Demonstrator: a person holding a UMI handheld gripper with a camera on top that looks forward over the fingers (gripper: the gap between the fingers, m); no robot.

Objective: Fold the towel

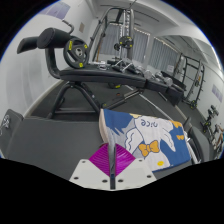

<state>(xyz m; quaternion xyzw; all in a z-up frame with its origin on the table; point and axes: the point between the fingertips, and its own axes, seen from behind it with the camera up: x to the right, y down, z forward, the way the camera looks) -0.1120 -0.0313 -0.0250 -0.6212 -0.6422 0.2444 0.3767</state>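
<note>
Fingers (100,178): two pale, whitish-grey wedge-shaped pieces, flat-faced and angular, tapering toward their tips.
Pads (110,161): bright magenta on the inner faces, ribbed with fine ridges running along them.
Gripper (113,152): light plastic look overall, hard straight edges, no rounded parts showing.
Finger undersides (128,182): a dark line runs between the two pale bodies; it may be a seam or just shadow, hard to tell here.
Markings: a small dark mark, perhaps a screw or a hole, sits on one finger, but too small to make out.
</note>
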